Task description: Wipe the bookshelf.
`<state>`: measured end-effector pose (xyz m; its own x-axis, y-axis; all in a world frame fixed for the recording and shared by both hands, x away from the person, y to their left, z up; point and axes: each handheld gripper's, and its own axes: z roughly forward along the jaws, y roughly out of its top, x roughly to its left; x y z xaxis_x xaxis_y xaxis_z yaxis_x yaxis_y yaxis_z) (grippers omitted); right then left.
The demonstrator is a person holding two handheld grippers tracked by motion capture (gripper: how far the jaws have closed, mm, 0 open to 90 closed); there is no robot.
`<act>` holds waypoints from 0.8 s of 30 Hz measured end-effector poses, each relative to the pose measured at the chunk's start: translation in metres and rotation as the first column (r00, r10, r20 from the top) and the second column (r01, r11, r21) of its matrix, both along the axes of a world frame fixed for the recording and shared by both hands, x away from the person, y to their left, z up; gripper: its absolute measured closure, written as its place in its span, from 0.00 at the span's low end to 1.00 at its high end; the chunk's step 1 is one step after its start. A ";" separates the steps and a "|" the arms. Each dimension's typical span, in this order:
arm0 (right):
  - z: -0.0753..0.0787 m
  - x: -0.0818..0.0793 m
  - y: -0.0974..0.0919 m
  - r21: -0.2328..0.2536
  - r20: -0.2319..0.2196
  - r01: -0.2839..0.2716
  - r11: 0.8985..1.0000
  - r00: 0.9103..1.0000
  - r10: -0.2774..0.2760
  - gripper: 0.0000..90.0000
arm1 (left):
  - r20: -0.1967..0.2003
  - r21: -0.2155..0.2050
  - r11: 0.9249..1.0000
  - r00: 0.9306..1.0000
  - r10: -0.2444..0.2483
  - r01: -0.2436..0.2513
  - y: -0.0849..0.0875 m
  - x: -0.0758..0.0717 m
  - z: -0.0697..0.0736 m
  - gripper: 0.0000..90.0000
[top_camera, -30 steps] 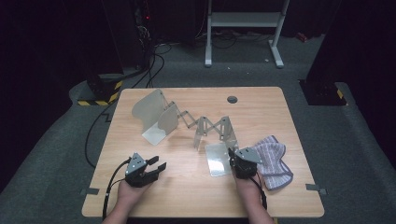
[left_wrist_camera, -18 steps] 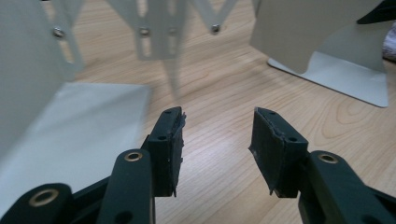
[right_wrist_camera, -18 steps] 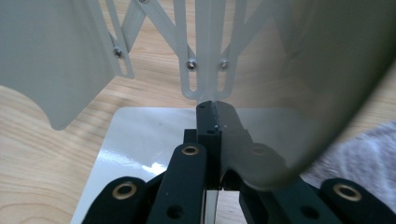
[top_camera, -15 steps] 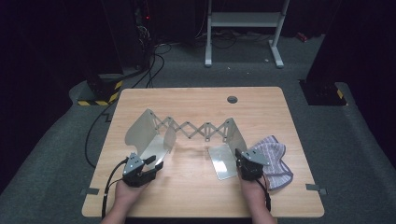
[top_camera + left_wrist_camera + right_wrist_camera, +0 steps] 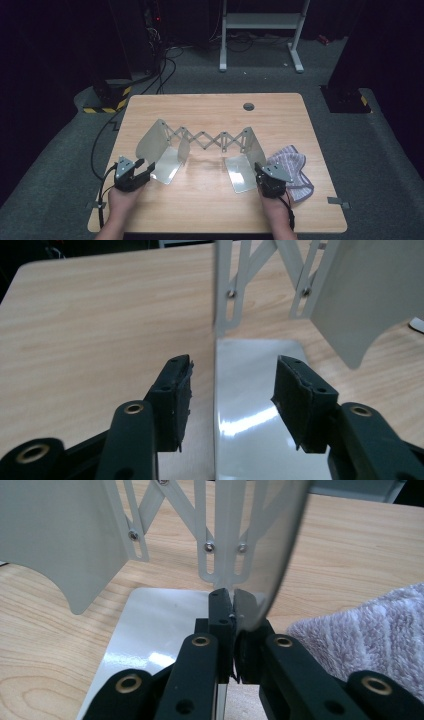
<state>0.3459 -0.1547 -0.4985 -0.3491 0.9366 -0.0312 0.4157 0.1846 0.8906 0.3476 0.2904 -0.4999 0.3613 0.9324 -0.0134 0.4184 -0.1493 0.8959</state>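
Observation:
A metal scissor-link rack [image 5: 207, 140] stands stretched out across the middle of the table. My right gripper [image 5: 260, 172] is shut on the upright plate of its right end [image 5: 280, 550], and the jaws [image 5: 227, 597] pinch that plate's lower edge above its shiny base plate [image 5: 160, 625]. My left gripper [image 5: 145, 170] is open at the left end and its jaws have just been opening. In the left gripper view the gripper [image 5: 235, 385] hovers over the left base plate [image 5: 250, 405]. The thin edge of the upright plate [image 5: 217, 290] stands ahead, untouched.
A striped purple cloth [image 5: 292, 167] lies bunched just right of my right gripper, close beside it [image 5: 370, 630]. The wooden table [image 5: 210, 210] has a round cable hole [image 5: 248, 106] at the back right. Dark floor, cables and a stand lie beyond.
The rack has been pulled out from a short, skewed shape to a long, level one. My left gripper moved left with the rack's left end, then opened off it. The right gripper stayed put.

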 end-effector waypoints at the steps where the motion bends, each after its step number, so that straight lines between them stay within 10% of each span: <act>1: 0.000 -0.001 0.001 -0.003 0.002 0.001 1.000 1.000 -0.001 0.98 | 0.005 0.005 1.000 1.000 0.003 -0.003 -0.002 0.003 0.001 0.56; 9: 0.000 0.000 0.006 -0.015 0.008 0.008 1.000 1.000 -0.008 0.98 | 0.025 -0.013 1.000 1.000 0.000 0.000 -0.018 0.006 0.000 0.91; 24: 0.000 0.035 0.007 -0.033 0.017 0.077 0.996 0.997 -0.077 0.92 | 0.020 0.031 0.999 0.999 -0.025 0.025 -0.052 0.025 0.003 0.88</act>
